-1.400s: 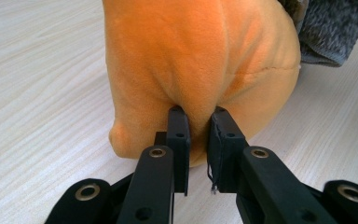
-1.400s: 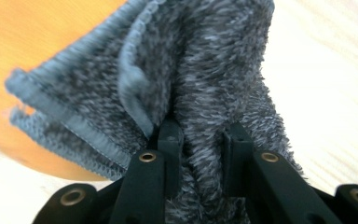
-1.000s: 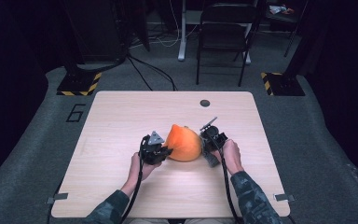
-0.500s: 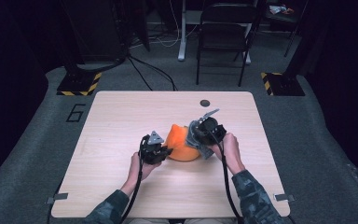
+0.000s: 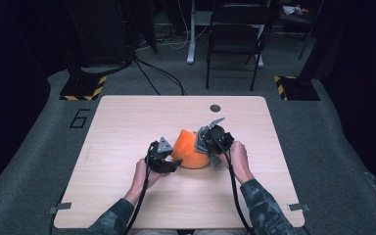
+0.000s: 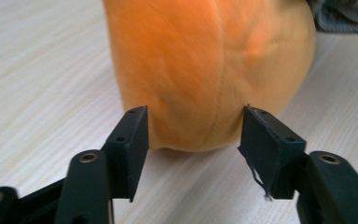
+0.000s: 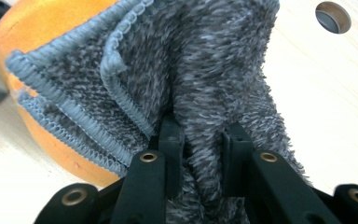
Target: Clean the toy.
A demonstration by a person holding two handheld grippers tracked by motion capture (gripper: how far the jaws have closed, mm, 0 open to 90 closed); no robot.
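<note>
Both sleeves (image 5: 262, 205) wear a mottled green camouflage print, entering the high view near six o'clock. A black cable (image 5: 235, 188) trails along each forearm from the black-bodied grippers. The left gripper (image 6: 193, 135) has flat rectangular black pads (image 6: 133, 140), each with small screw holes, on arms joined by brass-ringed pivots; a loose thread hangs off the pad at four o'clock. A grey three-cornered plate (image 5: 163, 145) tops it. The right gripper (image 7: 199, 140) looks similarly built, perhaps identical.

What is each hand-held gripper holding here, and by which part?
The right hand-held gripper pinches a bunched fold of the grey fuzzy cloth, draped against the orange rounded object. The left hand-held gripper is open at that object's base, holding nothing.
</note>
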